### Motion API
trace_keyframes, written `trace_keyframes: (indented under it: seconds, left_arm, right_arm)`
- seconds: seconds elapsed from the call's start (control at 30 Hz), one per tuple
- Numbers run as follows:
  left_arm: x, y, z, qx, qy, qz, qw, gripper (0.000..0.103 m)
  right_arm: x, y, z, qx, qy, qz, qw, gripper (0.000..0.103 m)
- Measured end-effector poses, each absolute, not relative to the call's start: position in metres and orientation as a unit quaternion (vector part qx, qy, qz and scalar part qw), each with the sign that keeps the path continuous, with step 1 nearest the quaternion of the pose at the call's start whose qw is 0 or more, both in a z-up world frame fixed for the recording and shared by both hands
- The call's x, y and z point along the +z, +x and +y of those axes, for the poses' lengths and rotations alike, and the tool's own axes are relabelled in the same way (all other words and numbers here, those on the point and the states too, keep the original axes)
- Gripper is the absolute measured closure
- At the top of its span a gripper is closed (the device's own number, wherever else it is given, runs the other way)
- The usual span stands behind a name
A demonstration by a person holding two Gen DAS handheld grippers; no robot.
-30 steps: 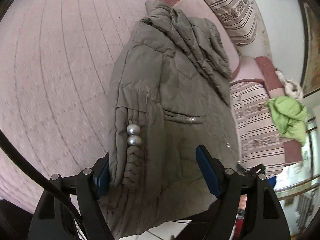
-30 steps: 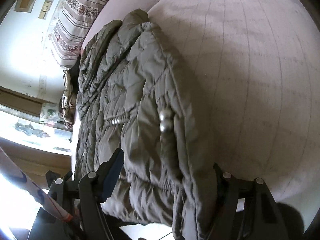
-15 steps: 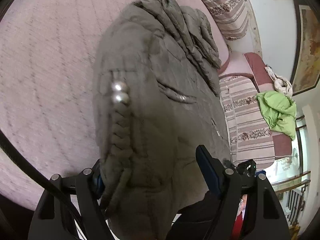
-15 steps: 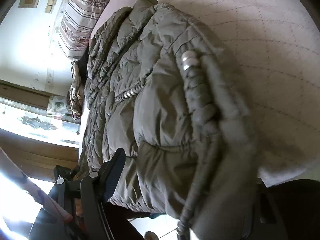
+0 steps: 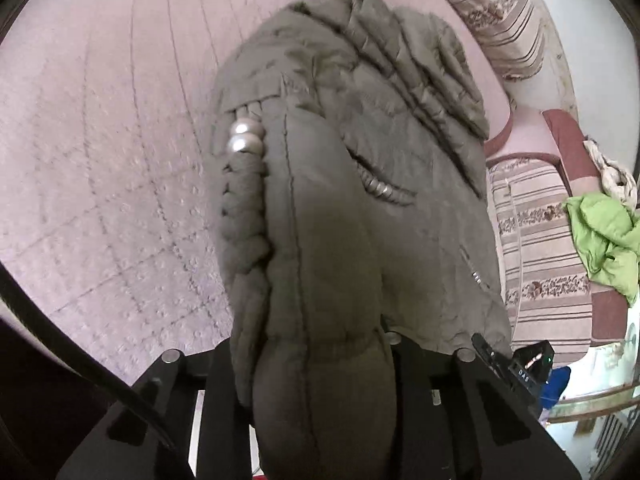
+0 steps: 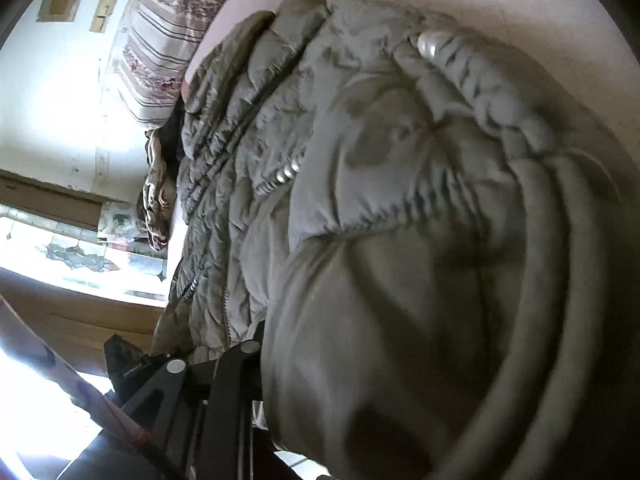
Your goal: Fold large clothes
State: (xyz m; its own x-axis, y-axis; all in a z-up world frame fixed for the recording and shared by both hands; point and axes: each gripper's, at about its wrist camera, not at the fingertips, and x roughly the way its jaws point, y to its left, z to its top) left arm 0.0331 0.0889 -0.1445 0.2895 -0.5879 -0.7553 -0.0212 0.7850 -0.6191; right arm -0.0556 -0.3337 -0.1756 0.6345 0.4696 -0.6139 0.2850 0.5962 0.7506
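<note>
The left gripper (image 5: 320, 364) is clenched on the hem of the olive-green quilted puffer jacket (image 5: 344, 208): the black frame arms stand close on either side of a padded bulge of fabric, which spills over them toward the camera and hides the fingertips. From that grip the jacket runs straight away from the lens, its long axis pointing toward the far end of the pale pink quilted sofa seat (image 5: 104, 168), where the bunched hood or collar end lies in deep ridged folds against the striped floral sofa cushion (image 5: 496, 20). Along the jacket's left edge a thick braided cord (image 5: 244, 216) of the same dull green ends at two pearly round beads (image 5: 243, 139); a slanted pocket opening with small metallic beads (image 5: 380, 190) crosses the smooth, puffy front panel. Off to the right, a crumpled lime-green garment (image 5: 604, 236) rests on the striped sofa arm.

The right gripper (image 6: 320, 380) shows only its left black arm; swollen jacket fabric (image 6: 400, 280) covers the rest, so whether its fingers are closed cannot be told. Here too the jacket extends lengthwise away, finely crinkled quilting on the left, smoother padded folds and the braided cord (image 6: 500, 116) on the right, lying on the seat surface (image 6: 540, 8).
</note>
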Motion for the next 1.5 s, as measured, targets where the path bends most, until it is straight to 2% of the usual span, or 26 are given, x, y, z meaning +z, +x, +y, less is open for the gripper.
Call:
trace_keyframes:
  seconds: [0.33,0.87,1.5]
  left_arm:
    - [-0.087,0.007,0.088,-0.198,-0.229,0.519,0.799,0.081]
    - [-0.057,-0.029,0.095,-0.177,-0.145,0.482,0.846,0.081]
    - [0.038,0.043,0.074,-0.154,-0.118,0.379,0.905,0.081]
  right_arm:
    - [-0.131,-0.077,-0.331,0.059,0.407,0.390,0.824,0.086]
    - [-0.099,-0.129,-0.310,0.072,0.328,0.401,0.853,0.086]
    - [0.001,-0.050,-0.298,0.061,0.229,0.325,0.915,0.086]
